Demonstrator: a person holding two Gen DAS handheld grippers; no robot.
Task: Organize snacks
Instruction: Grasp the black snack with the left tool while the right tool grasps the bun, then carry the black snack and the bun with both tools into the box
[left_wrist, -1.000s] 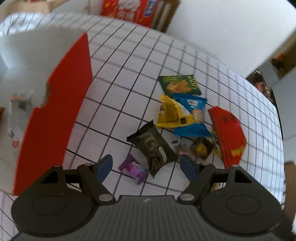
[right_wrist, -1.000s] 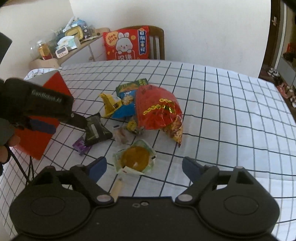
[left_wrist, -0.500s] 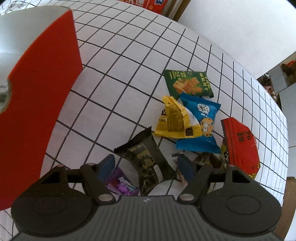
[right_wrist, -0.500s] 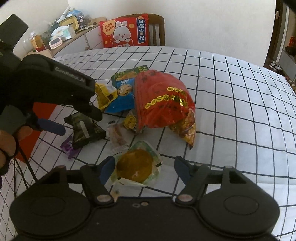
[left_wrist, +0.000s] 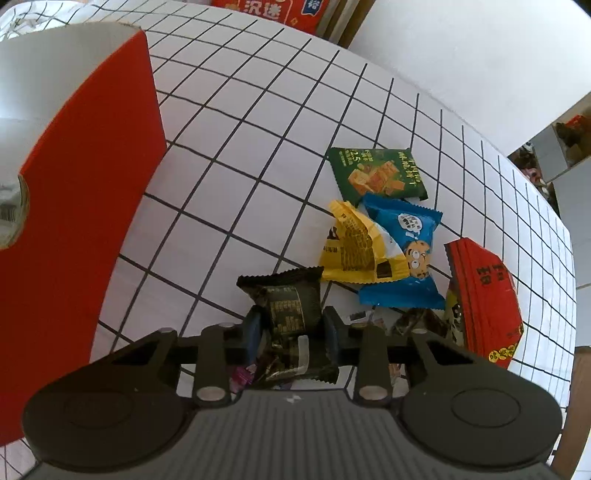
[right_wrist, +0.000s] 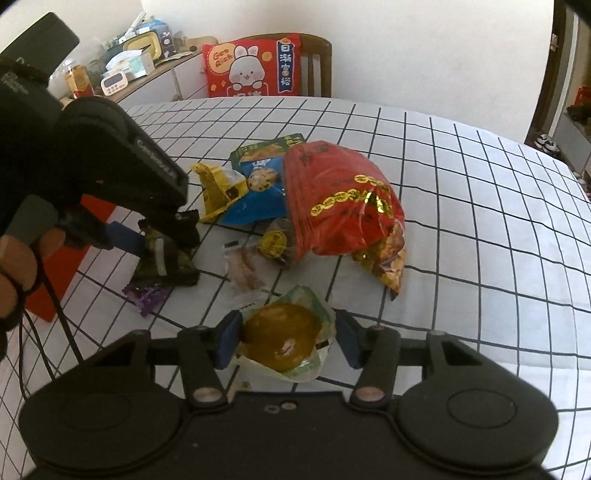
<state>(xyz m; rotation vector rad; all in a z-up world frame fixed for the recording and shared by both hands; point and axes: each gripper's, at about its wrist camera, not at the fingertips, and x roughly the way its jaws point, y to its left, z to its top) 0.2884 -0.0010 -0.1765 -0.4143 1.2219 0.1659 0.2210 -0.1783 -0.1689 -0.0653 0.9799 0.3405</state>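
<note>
On the checked tablecloth (left_wrist: 258, 122) lies a heap of snacks. My left gripper (left_wrist: 291, 328) is closing, and its blue pads pinch a black snack packet (left_wrist: 291, 302) from both sides; the right wrist view shows the same grip (right_wrist: 162, 240) on the packet (right_wrist: 166, 258). My right gripper (right_wrist: 288, 339) is closing too, around a round yellow cake in a clear green-edged wrapper (right_wrist: 280, 332). Its pads stand at the wrapper's edges without squeezing the cake. A red box (left_wrist: 85, 221) with a white inside stands at the left.
A big red bag (right_wrist: 340, 199), a yellow packet (left_wrist: 354, 243), a blue cookie packet (left_wrist: 406, 254) and a green packet (left_wrist: 376, 173) lie together. A purple candy (right_wrist: 147, 295) and a clear-wrapped snack (right_wrist: 243, 269) lie nearer. A chair with a red cushion (right_wrist: 255, 70) stands behind the table.
Both grippers have sunk toward the table and narrowed. The left one has closed onto the black packet, which now stands straighter between its pads. The right one now frames the yellow cake.
</note>
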